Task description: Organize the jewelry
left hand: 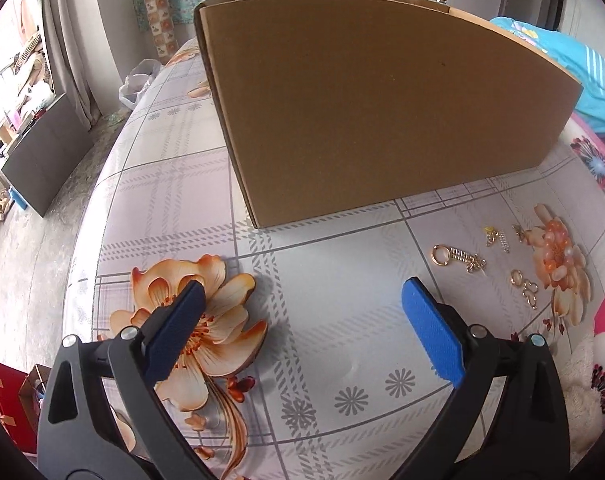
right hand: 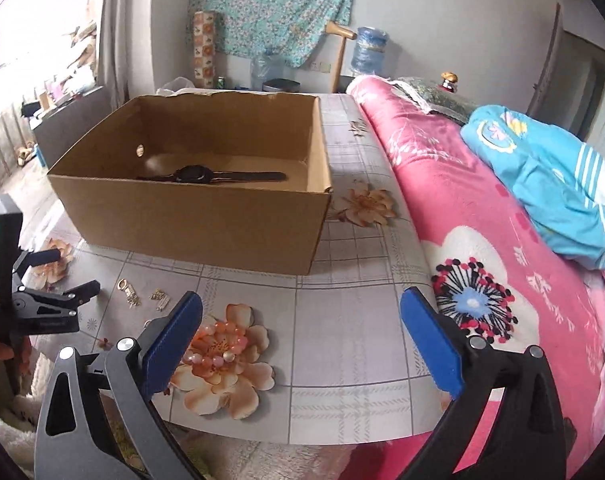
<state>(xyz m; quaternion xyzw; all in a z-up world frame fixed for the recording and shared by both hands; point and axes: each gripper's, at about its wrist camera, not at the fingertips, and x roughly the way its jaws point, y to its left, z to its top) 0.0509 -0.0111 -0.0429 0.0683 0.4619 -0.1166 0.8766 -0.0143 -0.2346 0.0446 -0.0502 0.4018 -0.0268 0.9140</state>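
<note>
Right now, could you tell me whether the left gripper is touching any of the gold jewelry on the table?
Apart. In the left wrist view the left gripper stands open over bare tablecloth, and the gold jewelry lies beyond its right finger with cloth between.

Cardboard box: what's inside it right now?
The cardboard box holds a black wristwatch lying flat on its floor. The near wall hides the front strip of the floor, so anything there cannot be seen.

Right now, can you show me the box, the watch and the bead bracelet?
box (right hand: 206, 220), right wrist view, on its front wall.
watch (right hand: 192, 175), right wrist view, on its dark face.
bead bracelet (right hand: 218, 356), right wrist view, on its lower beads.
</note>
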